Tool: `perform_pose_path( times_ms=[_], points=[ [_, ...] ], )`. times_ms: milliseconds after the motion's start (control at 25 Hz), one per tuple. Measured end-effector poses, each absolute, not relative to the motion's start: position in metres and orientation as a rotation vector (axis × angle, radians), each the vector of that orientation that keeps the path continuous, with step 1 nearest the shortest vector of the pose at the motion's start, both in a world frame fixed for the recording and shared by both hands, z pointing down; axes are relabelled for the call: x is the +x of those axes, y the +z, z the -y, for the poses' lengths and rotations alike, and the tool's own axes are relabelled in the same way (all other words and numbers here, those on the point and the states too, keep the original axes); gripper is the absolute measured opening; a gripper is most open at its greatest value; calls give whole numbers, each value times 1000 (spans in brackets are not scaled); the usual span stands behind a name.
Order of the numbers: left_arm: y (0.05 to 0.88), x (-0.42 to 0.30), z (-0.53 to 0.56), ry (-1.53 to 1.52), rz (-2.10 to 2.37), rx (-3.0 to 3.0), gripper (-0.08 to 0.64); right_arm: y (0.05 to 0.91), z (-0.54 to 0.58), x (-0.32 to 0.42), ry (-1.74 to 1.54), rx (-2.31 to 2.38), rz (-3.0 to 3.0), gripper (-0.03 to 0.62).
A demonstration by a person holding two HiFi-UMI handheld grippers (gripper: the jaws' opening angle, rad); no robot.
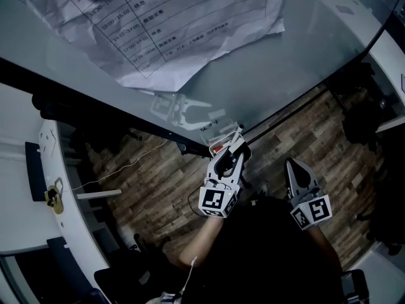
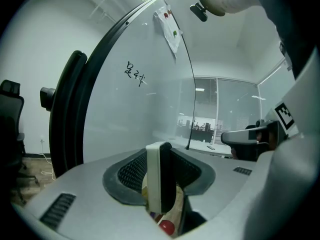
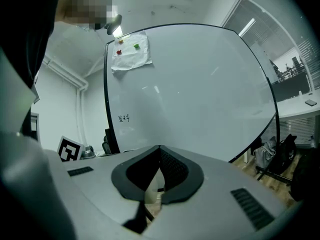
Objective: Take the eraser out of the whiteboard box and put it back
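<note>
Left gripper, at the lower edge of the whiteboard: my jaws are clamped on the eraser, which stands upright between them, white back on one side, dark felt on the other. The tips sit at the clear whiteboard box; whether the eraser is free of its walls I cannot tell. Right gripper: jaws closed together with nothing between them, well apart from the box. For this step I judge that the eraser should travel straight along the box opening, flat faces parallel to the board, with a firm grip so that it neither twists nor catches the thin wall.
</note>
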State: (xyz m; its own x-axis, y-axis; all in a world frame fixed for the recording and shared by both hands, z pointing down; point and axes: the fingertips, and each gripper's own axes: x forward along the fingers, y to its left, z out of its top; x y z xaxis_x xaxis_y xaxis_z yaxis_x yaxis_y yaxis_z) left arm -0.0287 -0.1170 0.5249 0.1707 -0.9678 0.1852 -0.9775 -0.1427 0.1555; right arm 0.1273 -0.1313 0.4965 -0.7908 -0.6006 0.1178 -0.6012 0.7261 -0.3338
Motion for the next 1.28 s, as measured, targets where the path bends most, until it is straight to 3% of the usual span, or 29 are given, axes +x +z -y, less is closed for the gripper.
perform_pose_path(
  times_ms=[1280],
  points=[
    [555, -8, 122, 532, 1939, 2247, 152, 503, 145, 128, 601, 993, 2914, 14]
  ],
)
